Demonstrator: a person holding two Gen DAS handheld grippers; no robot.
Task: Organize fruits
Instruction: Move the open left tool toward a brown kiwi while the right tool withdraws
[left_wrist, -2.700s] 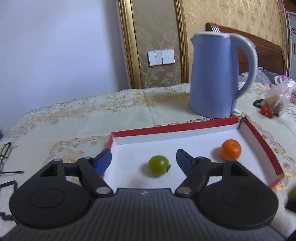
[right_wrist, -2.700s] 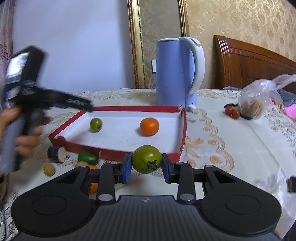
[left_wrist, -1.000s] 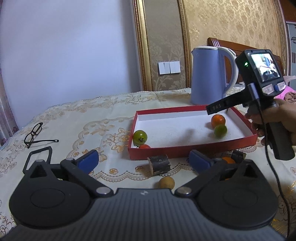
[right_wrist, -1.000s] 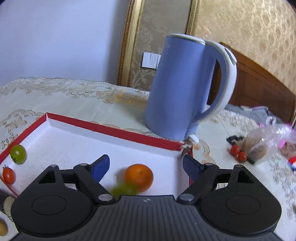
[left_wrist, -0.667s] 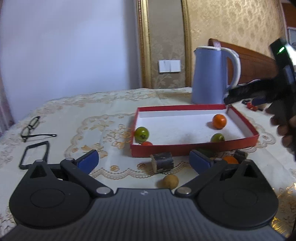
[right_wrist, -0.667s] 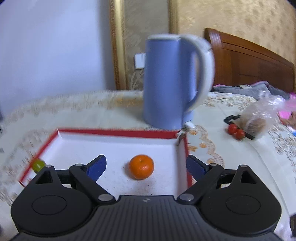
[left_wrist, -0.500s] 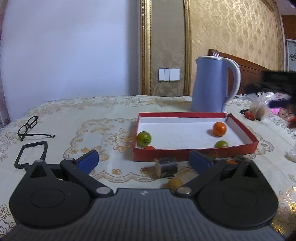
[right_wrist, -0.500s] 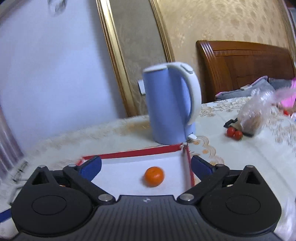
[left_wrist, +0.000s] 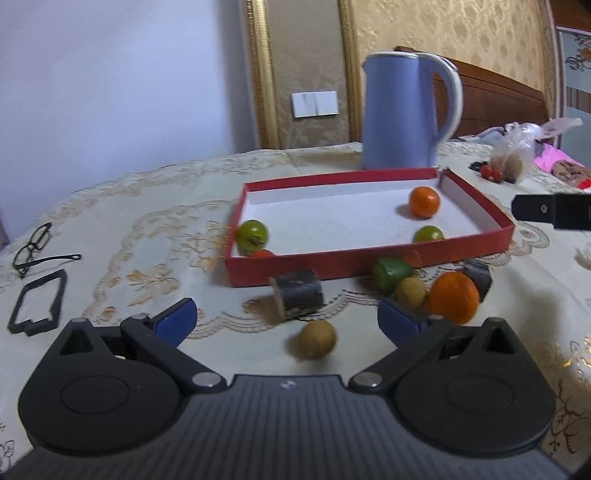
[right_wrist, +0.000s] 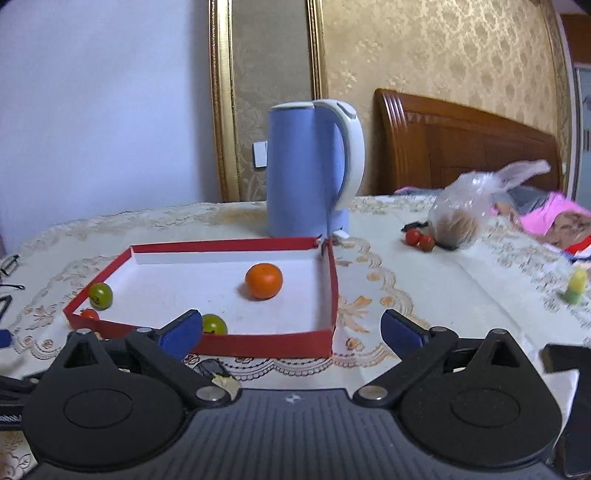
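A red tray with a white floor (left_wrist: 369, 258) (right_wrist: 334, 295) holds an orange (left_wrist: 424, 201) (right_wrist: 263, 280), two green tomatoes (left_wrist: 252, 232) (left_wrist: 427, 234) and a small red tomato (left_wrist: 263, 253). In front of it on the cloth lie a small brown fruit (left_wrist: 317, 338), a dark cut piece (left_wrist: 297, 292), a green fruit (left_wrist: 390, 270), another brown fruit (left_wrist: 410, 292) and a large orange (left_wrist: 453, 301). My left gripper (left_wrist: 287, 318) is open and empty, just before the brown fruit. My right gripper (right_wrist: 291, 330) is open and empty, before the tray's near right corner.
A blue kettle (left_wrist: 402, 110) (right_wrist: 310, 166) stands behind the tray. Glasses (left_wrist: 33, 251) and a black frame (left_wrist: 37, 302) lie at the left. A plastic bag (right_wrist: 469, 206) and two red tomatoes (right_wrist: 419, 238) sit at the right. The right gripper's tip (left_wrist: 546, 211) shows at the left view's edge.
My right gripper let the green tomato go into the tray and drew back, open. My left gripper pulled back from the tray and came down toward the loose fruits in front.
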